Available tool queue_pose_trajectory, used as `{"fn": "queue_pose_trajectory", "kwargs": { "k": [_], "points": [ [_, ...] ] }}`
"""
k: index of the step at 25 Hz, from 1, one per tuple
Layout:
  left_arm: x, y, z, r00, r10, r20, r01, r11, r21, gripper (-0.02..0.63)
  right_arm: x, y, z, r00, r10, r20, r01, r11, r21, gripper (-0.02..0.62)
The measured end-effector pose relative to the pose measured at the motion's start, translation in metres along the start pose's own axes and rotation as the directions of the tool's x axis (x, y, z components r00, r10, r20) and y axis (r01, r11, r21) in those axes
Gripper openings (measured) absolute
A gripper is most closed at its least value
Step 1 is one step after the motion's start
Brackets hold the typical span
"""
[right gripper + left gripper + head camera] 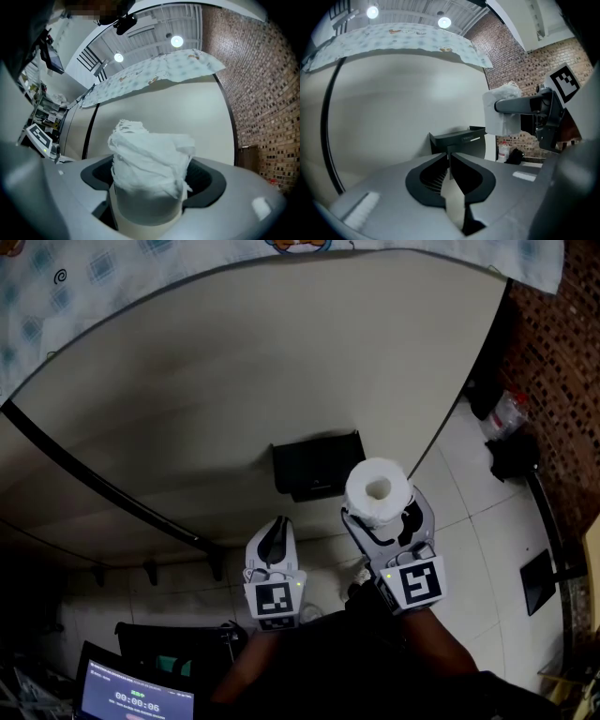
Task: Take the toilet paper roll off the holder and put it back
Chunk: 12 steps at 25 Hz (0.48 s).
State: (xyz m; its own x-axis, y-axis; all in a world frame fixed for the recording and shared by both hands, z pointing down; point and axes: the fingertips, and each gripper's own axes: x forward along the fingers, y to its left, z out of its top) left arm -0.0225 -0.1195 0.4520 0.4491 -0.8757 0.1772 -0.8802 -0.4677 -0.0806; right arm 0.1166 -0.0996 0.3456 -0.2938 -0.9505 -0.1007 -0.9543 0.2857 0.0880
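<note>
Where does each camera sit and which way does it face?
Head view: on the head, facing steeply down at the holder; left gripper and right gripper show.
Left gripper view: on left gripper, facing the holder; its shut jaws show.
Right gripper view: on right gripper, facing the wall; jaws clamp the toilet paper roll.
Shared: first two show holder and roll.

**What the views hide or cut off**

In the right gripper view, the toilet paper roll (150, 159) fills the gap between the jaws of the right gripper (151, 180). It covers most of their inner sides, and its lower end is cut by the bottom edge. In the left gripper view, the closed jaws of the left gripper (450, 163) hide the lower part of the holder (461, 139). In the head view, a screen (136, 697) is cut by the bottom edge. The person's arms (412, 657) are lost in darkness, and a bottle (504, 414) by the brick wall (553, 362) is too small to tell more.
</note>
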Motion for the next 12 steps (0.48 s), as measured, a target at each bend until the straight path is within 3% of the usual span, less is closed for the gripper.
{"fn": "queue_pose_trajectory", "kwargs": {
  "k": [4,12],
  "points": [
    [0.015,0.002,-0.008,1.000,0.001,-0.018,-0.002,1.000,-0.002,0.069,0.003,-0.006,0.002,1.000,-0.007,0.010,0.007,1.000,0.001,0.434],
    [0.029,0.000,-0.027,0.996,-0.009,-0.093,0.008,1.000,-0.007,0.089,0.004,-0.011,0.017,0.999,-0.002,0.039,0.002,1.000,-0.009,0.434]
  ]
}}
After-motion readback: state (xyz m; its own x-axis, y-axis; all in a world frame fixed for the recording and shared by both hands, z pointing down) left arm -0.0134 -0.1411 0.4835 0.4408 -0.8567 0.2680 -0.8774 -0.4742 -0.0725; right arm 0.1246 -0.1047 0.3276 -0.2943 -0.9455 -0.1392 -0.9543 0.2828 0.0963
